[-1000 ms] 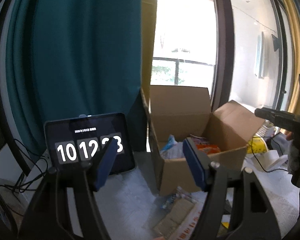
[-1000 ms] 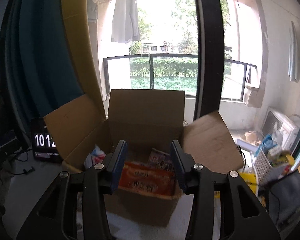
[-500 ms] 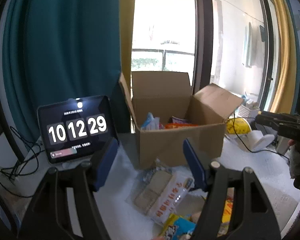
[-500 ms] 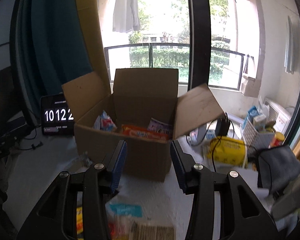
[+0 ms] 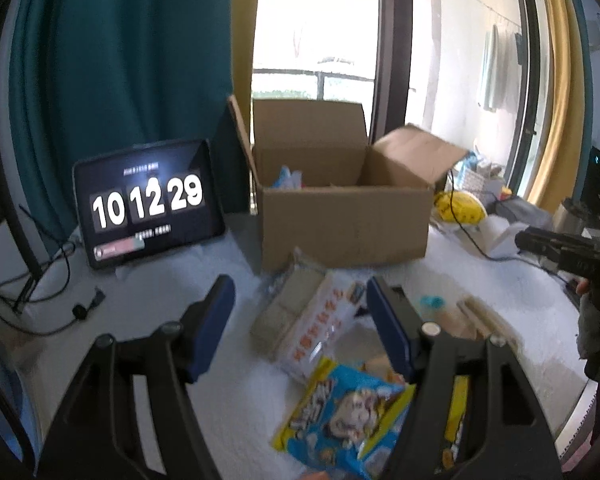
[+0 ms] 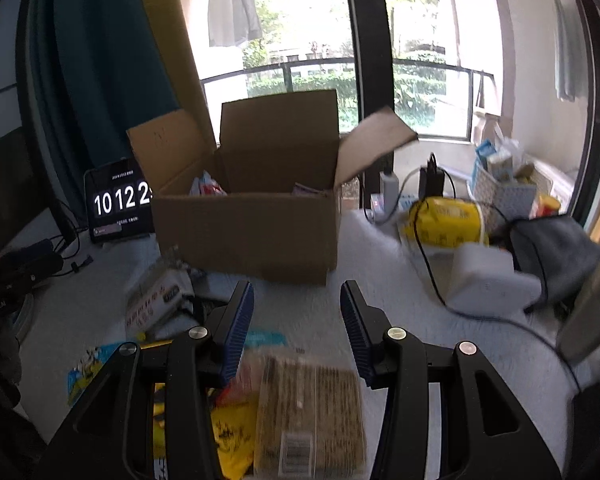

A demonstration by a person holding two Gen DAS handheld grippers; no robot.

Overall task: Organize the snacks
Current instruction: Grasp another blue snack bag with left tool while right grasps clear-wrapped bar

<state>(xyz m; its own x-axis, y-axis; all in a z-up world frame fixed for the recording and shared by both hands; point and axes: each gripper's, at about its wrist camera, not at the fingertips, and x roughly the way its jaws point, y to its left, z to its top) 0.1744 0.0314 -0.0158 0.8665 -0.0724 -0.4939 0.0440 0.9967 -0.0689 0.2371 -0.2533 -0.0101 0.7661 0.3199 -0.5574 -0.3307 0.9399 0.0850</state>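
Note:
An open cardboard box [image 5: 342, 224] [image 6: 248, 232] stands at the back of the white table with a few snack packs inside. In front of it lie loose snacks: a white pack with red lettering [image 5: 320, 328] [image 6: 152, 304], a blue cartoon bag [image 5: 340, 416] [image 6: 86, 372], a clear pack of brown biscuits [image 6: 308, 412] and a yellow bag [image 6: 230, 436]. My left gripper [image 5: 300, 300] hangs open above the white pack, empty. My right gripper [image 6: 297, 308] is open above the biscuit pack, empty; it also shows as a dark shape at the right edge [image 5: 560, 248] of the left wrist view.
A tablet clock [image 5: 148, 208] [image 6: 118, 200] leans left of the box, with cables [image 5: 40, 288] beside it. Right of the box sit a yellow bag [image 6: 444, 220], a white device [image 6: 488, 280], a grey cloth [image 6: 556, 252] and a basket of goods [image 6: 504, 188]. A window is behind.
Both grippers have pulled back from the box and dropped lower. The box now looks farther away, and the loose snacks on the table have come into view under the fingers.

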